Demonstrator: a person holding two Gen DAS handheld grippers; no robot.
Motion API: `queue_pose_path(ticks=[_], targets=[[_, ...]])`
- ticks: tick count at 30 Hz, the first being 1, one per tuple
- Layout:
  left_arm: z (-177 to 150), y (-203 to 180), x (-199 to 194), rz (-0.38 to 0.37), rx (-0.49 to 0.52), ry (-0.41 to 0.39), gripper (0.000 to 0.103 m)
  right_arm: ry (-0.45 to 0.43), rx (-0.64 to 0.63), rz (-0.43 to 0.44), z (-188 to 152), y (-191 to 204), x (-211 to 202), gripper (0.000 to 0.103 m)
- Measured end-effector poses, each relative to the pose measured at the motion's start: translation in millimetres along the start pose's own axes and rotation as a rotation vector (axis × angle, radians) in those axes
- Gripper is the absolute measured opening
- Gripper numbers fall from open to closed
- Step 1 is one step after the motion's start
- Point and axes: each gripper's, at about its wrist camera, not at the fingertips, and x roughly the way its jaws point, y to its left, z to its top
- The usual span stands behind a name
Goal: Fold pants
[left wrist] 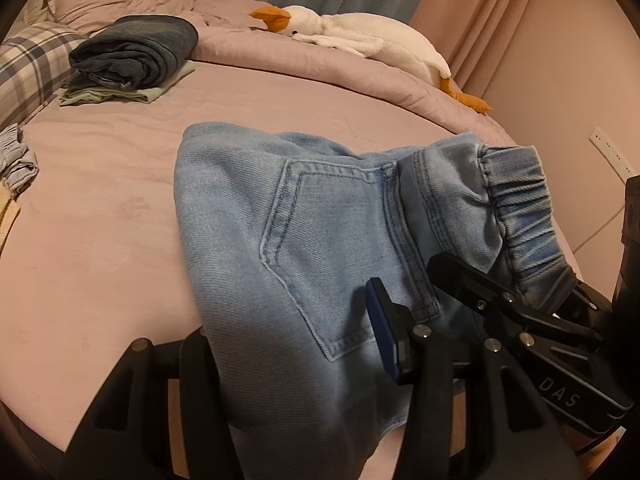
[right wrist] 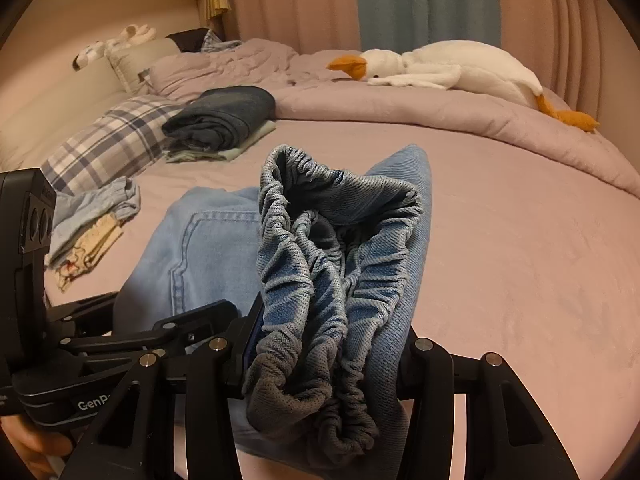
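Observation:
Light blue jeans (left wrist: 256, 232) hang folded above the pink bed sheet (left wrist: 100, 240), back pocket facing up. My left gripper (left wrist: 288, 344) is shut on the doubled denim; its blue pad (left wrist: 382, 332) presses the right side and the other finger is hidden under the cloth. My right gripper (right wrist: 328, 352) is shut on the bunched elastic waistband (right wrist: 320, 264), which fills the gap between its fingers. Each gripper shows in the other's view: the right gripper (left wrist: 492, 300) clamps the waistband (left wrist: 520, 220), and the left gripper (right wrist: 192, 320) sits close beside it.
A stack of folded dark and pale green clothes (left wrist: 132, 60) lies at the far left beside a plaid pillow (left wrist: 28, 64). Loose garments (right wrist: 92, 232) lie near the left edge. A white goose plush (left wrist: 360, 36) rests on the rumpled quilt (left wrist: 280, 60). A hand (right wrist: 24, 440) holds the left gripper.

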Motion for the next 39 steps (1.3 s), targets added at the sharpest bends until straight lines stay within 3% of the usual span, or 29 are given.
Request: queue_pose_path(ticks=[39], targets=[[19,15,-5,0.029,-0.017,-0.037,0.050,-0.019,-0.020,0.030,21,10,15,0.051]])
